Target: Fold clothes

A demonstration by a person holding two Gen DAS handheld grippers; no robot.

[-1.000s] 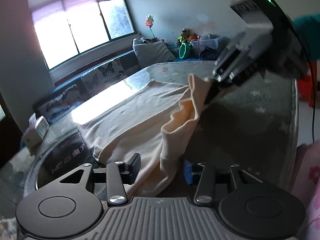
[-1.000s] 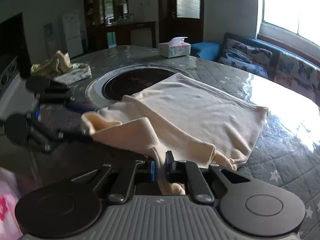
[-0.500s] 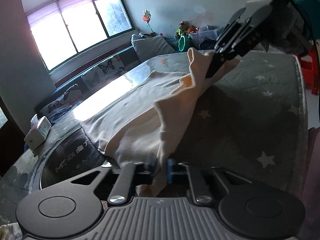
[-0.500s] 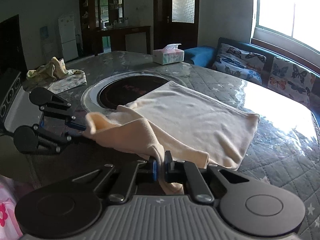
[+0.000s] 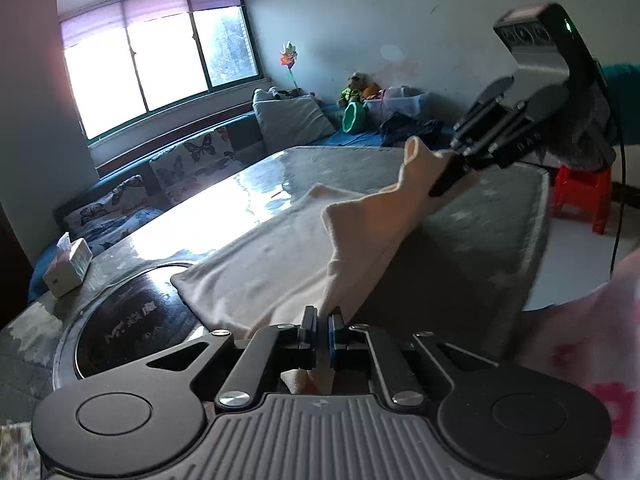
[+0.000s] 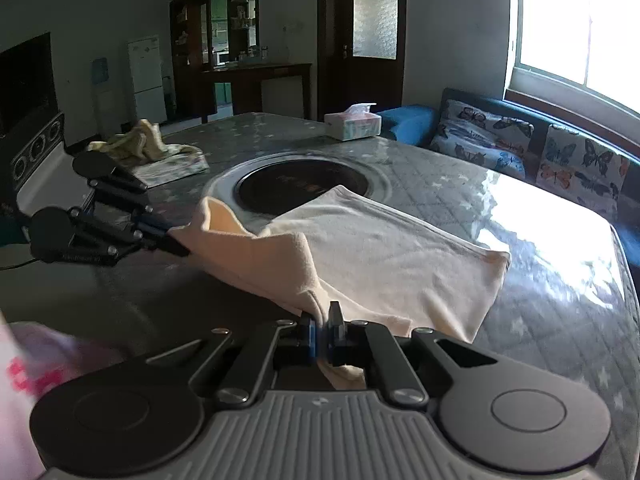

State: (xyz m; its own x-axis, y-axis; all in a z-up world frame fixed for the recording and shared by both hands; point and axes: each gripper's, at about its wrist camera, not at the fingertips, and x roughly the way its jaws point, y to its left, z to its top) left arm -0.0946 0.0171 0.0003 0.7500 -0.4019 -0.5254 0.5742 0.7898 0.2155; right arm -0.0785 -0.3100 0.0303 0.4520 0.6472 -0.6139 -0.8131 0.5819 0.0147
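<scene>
Left wrist, both claws pinching garment [image 5: 280,256]

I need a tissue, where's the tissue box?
In the right wrist view, the tissue box sits on the table's far edge, beyond the round black cooktop.

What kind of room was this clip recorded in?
Probably a home living-dining room: a butterfly-cushioned window bench, a fridge and a table with an inset cooktop.
</scene>
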